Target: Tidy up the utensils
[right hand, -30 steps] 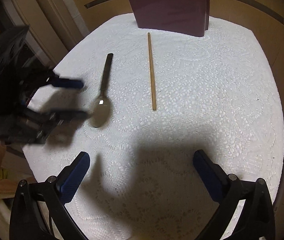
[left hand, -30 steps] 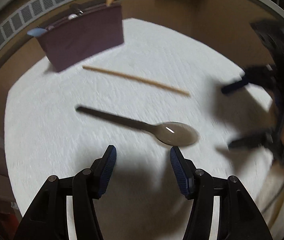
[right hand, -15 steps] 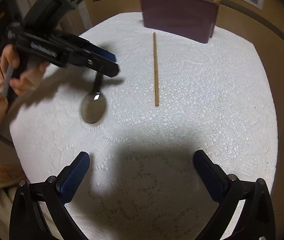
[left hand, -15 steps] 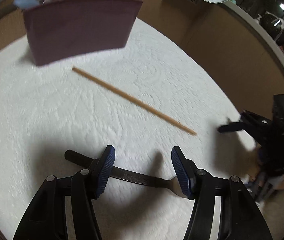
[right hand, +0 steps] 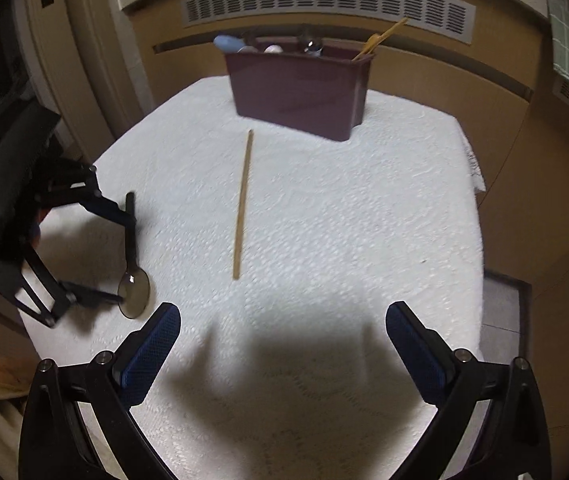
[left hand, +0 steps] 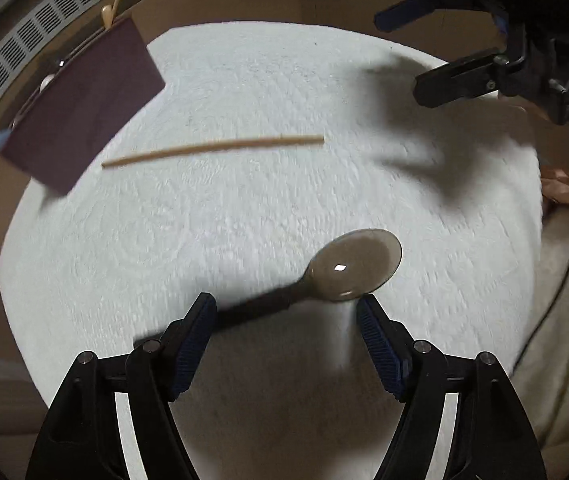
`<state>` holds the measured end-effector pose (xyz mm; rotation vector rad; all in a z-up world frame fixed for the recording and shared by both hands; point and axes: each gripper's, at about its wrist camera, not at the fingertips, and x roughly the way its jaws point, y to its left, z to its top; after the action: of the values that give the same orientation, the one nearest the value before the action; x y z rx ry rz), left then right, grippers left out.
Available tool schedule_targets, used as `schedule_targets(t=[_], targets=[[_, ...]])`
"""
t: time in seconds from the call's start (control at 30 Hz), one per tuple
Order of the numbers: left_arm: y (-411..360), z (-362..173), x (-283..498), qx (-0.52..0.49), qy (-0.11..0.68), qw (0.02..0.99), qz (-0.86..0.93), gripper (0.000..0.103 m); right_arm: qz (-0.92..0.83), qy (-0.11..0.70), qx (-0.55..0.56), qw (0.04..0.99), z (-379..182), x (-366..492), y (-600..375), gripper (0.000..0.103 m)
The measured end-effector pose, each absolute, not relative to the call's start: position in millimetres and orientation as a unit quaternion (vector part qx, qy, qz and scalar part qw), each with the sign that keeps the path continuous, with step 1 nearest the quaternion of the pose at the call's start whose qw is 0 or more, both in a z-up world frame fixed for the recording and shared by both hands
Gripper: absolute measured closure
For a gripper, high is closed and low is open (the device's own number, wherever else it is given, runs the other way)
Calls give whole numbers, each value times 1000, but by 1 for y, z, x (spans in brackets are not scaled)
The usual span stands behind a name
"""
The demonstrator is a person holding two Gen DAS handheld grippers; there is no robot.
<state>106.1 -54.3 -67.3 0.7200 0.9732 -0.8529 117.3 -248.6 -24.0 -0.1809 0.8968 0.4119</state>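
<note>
The left tool hangs low over the table with its two fingers spread apart, holding nothing. The dark spoon lies flat on the white cloth across the gap between those fingers: its handle runs under the left finger, and its bowl rests just beside the tip of the right finger. From the right wrist view the same spoon sits near the table's left edge, framed by the left tool, bowl toward the camera.

The right tool is also spread wide and empty, held above the near edge of the table, well apart from the spoon.

A single wooden chopstick lies on the cloth near the middle, between the spoon and the far side. Behind it stands a dark red bin, upright near the far edge, with several utensils sticking out of its top. A wall vent runs behind the bin.
</note>
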Motion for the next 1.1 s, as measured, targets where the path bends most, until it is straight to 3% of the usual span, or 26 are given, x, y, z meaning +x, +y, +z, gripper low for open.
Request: schedule_targets(t=[0.13,0.2,0.27,0.33,0.43,0.7,0.77,1.0,1.1], targets=[[-61,-59,145,281,437,782,-344,30,159,401,-127,893,-15,124,-245,6],[-54,-59,166,253,446,800,-312,30,154,396,-147,893,-14,133,-238,27],[-43,-63,184,226,461,811,-280,30,172,409,-142,885,-15,146,-231,57],[-27,-64,195,188,474,817,-269,30,199,422,-134,874,-19,166,-220,60],[-5,-66,200,146,491,820,-255,30,232,442,-137,856,-26,197,-191,82],[1,-63,160,128,500,800,-305,30,247,483,-151,826,-59,269,-127,85],[-1,-59,153,137,496,797,-318,30,234,484,-166,827,-64,272,-120,97],[-29,-46,169,158,474,793,-348,30,208,456,-120,857,-39,248,-160,98],[-46,-45,182,171,476,785,-358,39,205,449,-91,865,-30,235,-182,98]])
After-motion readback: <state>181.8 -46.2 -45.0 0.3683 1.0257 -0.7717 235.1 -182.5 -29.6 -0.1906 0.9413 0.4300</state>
